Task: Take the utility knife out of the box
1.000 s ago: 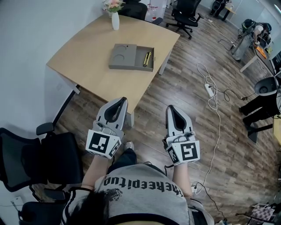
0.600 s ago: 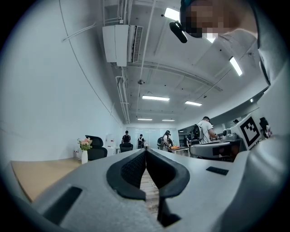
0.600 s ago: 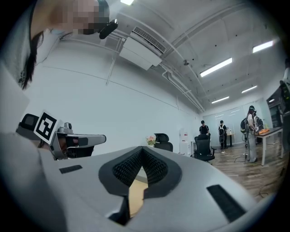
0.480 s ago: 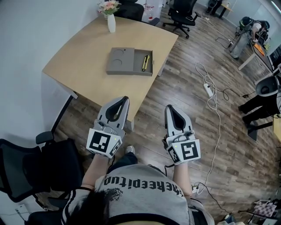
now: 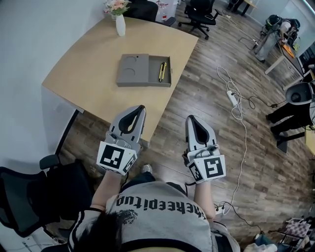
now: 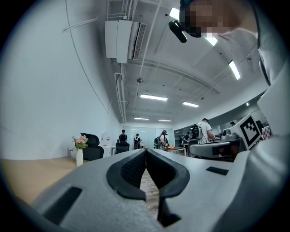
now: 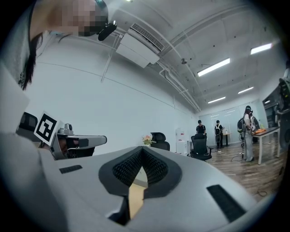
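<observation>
A flat grey box (image 5: 143, 70) lies on the wooden table (image 5: 98, 74) ahead of me, its right compartment holding a yellow utility knife (image 5: 161, 71). My left gripper (image 5: 140, 109) hangs shut over the table's near corner, well short of the box. My right gripper (image 5: 191, 119) is shut too, over the floor to the right of the table. Both point level toward the table with nothing between their tips. In the left gripper view the left gripper (image 6: 146, 153) has its tips meeting; in the right gripper view the right gripper (image 7: 142, 152) looks the same.
A white vase with flowers (image 5: 119, 23) stands at the table's far end. Black office chairs (image 5: 199, 12) sit beyond it, another chair (image 5: 34, 197) at my left. A power strip and cable (image 5: 235, 101) lie on the wood floor. Several people stand far off.
Both grippers have moved forward toward the table, and the box sits lower in the head view. Both stayed shut.
</observation>
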Action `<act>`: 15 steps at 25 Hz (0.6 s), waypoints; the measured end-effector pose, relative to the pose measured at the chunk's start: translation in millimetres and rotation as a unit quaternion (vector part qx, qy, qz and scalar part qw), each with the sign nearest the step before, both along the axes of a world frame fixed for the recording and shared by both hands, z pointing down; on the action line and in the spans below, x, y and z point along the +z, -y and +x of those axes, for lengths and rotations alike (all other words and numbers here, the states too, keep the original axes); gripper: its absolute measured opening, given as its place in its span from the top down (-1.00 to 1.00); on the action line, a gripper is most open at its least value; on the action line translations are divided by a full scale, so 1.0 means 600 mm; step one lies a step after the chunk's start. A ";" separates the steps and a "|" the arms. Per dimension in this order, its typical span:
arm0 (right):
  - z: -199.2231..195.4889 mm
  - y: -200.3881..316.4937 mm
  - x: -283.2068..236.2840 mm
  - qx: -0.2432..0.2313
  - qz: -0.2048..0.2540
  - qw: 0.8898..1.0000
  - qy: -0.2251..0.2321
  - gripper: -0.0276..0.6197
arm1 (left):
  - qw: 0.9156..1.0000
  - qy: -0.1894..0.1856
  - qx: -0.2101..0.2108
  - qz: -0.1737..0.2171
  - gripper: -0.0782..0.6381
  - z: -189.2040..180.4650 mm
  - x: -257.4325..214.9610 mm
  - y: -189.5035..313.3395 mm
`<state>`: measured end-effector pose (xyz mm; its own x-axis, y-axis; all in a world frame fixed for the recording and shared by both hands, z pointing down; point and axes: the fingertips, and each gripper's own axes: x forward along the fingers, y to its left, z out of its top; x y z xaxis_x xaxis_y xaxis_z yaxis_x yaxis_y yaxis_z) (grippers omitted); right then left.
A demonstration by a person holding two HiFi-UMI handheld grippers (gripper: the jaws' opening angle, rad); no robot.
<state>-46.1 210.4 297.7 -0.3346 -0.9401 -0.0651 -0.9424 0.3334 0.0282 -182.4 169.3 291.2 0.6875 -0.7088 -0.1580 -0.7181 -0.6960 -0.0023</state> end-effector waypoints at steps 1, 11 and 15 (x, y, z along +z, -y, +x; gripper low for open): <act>-0.002 0.003 0.001 0.002 0.000 1.000 0.000 0.90 | 1.000 0.000 0.003 0.000 0.73 -0.001 0.001 0.004; -0.009 0.026 0.009 0.013 -0.004 1.000 0.003 0.90 | 1.000 0.001 0.018 -0.003 0.73 0.000 0.006 0.035; -0.002 0.040 0.015 0.010 -0.007 1.000 0.002 0.90 | 1.000 0.001 0.017 -0.007 0.73 0.009 0.012 0.048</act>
